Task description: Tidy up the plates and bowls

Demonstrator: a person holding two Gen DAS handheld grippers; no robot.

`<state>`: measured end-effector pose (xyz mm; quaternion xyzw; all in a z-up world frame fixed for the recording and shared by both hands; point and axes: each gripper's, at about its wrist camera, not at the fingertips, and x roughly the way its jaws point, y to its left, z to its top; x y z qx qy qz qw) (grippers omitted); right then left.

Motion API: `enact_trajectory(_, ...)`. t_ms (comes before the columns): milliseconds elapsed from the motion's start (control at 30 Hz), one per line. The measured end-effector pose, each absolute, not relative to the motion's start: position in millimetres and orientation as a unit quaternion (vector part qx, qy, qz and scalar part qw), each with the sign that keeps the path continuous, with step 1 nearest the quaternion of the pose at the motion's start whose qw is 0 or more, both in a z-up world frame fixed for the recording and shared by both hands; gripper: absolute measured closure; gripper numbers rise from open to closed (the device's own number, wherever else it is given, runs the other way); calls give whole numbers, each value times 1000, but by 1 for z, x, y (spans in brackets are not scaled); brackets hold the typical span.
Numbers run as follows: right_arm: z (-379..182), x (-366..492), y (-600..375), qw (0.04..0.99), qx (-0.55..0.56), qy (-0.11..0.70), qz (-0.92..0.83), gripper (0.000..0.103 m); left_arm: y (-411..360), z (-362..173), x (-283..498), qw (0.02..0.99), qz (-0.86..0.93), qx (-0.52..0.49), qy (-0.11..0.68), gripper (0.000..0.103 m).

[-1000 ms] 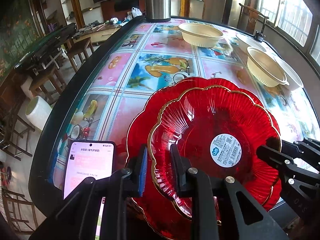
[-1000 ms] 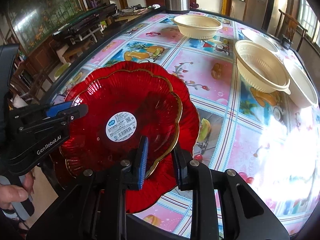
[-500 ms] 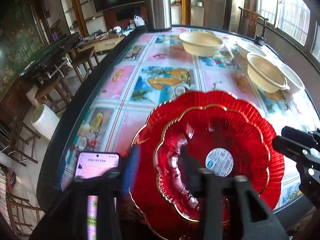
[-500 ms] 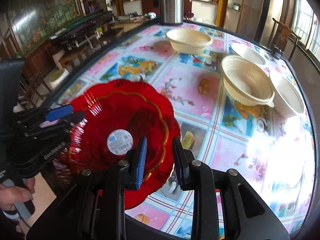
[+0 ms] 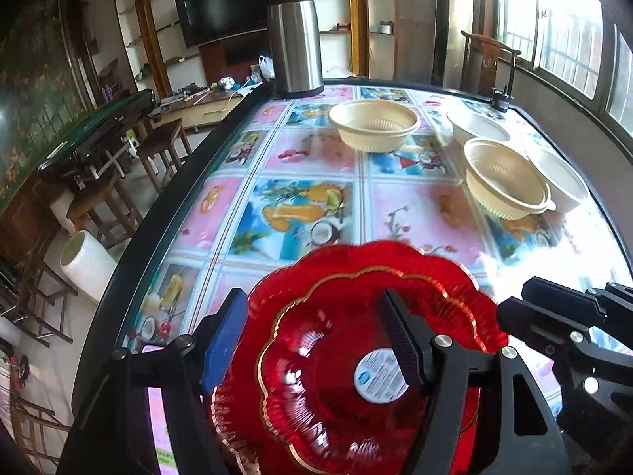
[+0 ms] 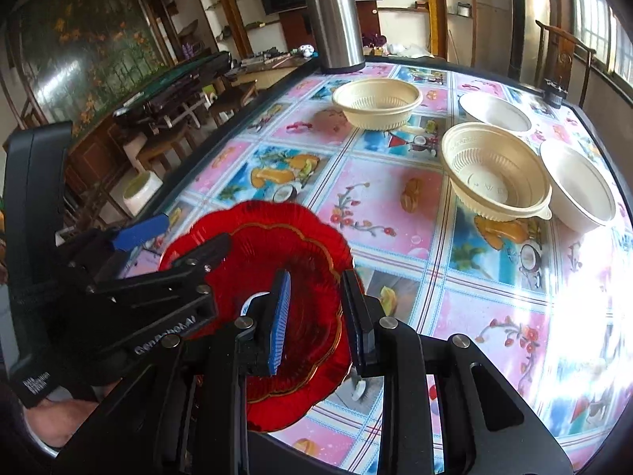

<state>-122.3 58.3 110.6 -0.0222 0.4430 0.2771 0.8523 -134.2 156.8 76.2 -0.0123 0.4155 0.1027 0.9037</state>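
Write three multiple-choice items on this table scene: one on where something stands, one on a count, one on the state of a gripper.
1. Where does the steel flask stand?
A. at the table's far edge
B. beside the red plates
C. inside a bowl

2. How many cream bowls are on the table?
A. two
B. four
C. six

3. How is the left gripper?
A. shut on a bowl
C. out of view
B. open above the red plates

Answers: 1 A, it stands behind every bowl; 2 B, four show in both views; 3 B, its fingers are spread wide with nothing between them.
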Motion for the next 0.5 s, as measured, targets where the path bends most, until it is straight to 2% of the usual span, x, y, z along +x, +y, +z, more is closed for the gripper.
enact_trajectory(67, 113, -119, 55, 854, -12, 441, 276, 59, 156, 78, -130, 905, 103, -20, 411, 34)
enact_trajectory(100, 115, -118, 53, 856, -7, 437, 276, 58, 156, 80, -127, 906, 104, -23, 410, 34)
enact_trajectory(500, 125, -85, 35, 862, 37, 431, 265, 58, 156, 87, -100, 906, 114, -36, 406, 34)
